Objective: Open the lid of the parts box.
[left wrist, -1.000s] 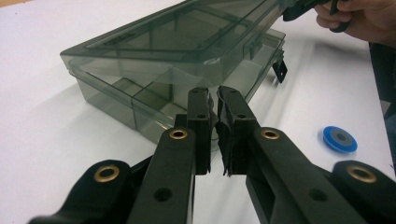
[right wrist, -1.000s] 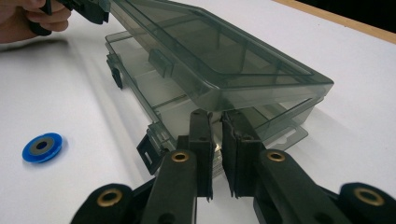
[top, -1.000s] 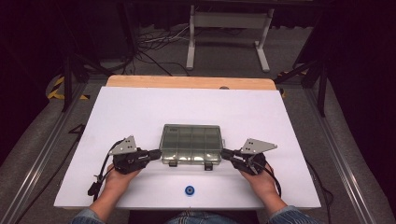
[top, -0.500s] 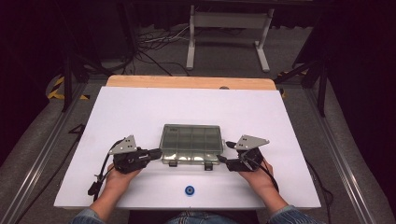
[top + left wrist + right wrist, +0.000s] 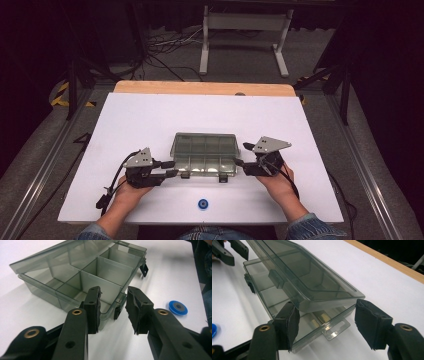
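Your clear compartment box point(image 5: 204, 155) sits on the white table point(image 5: 150, 115), near its front edge, lid lifted slightly off the base. Your left claw point(image 5: 112, 307) stands at the box's near left corner, jaws apart and just opening; one jaw lies against the front wall, the corner latch between them, no squeeze. Your right claw point(image 5: 327, 325) straddles the right end, jaws apart and recently opened, lid edge and hang tab between them, ungripped. A blue disc point(image 5: 202, 204) lies just in front.
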Available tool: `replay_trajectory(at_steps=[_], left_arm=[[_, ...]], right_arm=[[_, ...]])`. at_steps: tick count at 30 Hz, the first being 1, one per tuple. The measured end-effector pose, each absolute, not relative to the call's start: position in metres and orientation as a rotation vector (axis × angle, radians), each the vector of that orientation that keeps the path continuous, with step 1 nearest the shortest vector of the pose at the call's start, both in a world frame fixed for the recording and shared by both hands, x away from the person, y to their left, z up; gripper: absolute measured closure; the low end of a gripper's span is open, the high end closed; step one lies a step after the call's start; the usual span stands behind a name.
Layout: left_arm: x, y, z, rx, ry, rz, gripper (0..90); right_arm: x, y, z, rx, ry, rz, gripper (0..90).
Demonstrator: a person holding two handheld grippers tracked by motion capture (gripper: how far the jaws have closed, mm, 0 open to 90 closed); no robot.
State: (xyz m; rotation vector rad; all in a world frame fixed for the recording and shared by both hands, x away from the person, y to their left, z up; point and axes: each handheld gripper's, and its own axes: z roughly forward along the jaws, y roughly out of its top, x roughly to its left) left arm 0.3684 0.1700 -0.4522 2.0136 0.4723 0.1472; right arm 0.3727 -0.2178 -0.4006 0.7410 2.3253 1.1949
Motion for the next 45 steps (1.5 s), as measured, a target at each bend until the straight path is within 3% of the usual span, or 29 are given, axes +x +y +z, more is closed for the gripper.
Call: replay_trajectory(at_steps=[20,45], left_arm=[[0.366,0.165,-0.454,2.023,0.471,0.136,59.6],[0.366,0.164,-0.454,2.023,0.456,0.127,55.7]], right_arm=[[0.398,-0.218,-0.381,0.754,2.321,1.244,37.5],[0.436,-0.218,-0.379,0.813,2.235,1.376,49.3]])
